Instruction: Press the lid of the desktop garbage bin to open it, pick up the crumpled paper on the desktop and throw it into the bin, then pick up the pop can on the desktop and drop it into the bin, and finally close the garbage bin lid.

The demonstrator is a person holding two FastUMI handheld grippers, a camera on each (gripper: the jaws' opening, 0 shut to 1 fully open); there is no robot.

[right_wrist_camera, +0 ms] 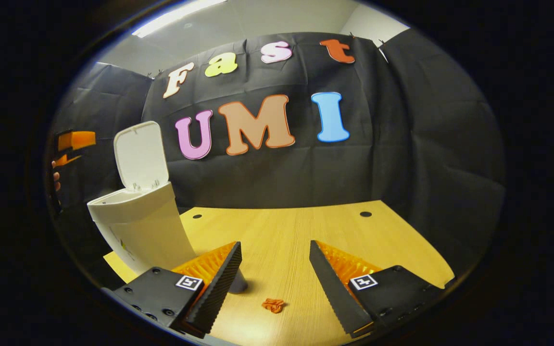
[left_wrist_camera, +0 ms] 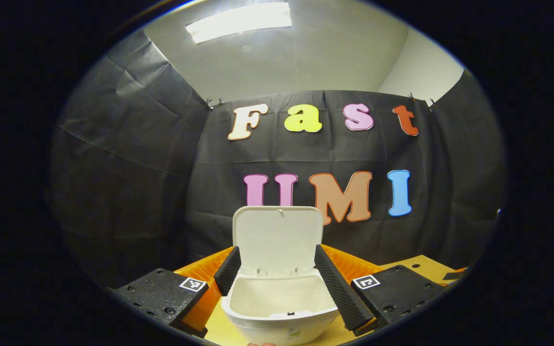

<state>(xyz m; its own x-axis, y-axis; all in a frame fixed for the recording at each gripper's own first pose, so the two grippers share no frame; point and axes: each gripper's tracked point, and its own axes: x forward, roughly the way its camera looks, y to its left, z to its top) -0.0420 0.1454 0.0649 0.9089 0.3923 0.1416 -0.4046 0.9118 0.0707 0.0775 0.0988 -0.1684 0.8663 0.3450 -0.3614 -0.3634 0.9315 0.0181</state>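
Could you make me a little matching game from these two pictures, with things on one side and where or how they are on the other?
Things:
1. bin lid
2. crumpled paper
3. left gripper
4. table

States:
A. lying on the tabletop between the right gripper's open fingers
B. standing upright, open
C. bare yellow wood with small round holes
D. fingers spread either side of the white bin

Pairs: 1-B, 2-A, 3-D, 4-C

Smooth matt white plastic on the bin (right_wrist_camera: 137, 226) and its raised lid (left_wrist_camera: 277, 239), pale wood grain across the bench (right_wrist_camera: 296, 245), creased matt black cloth on the wall (right_wrist_camera: 402, 144).
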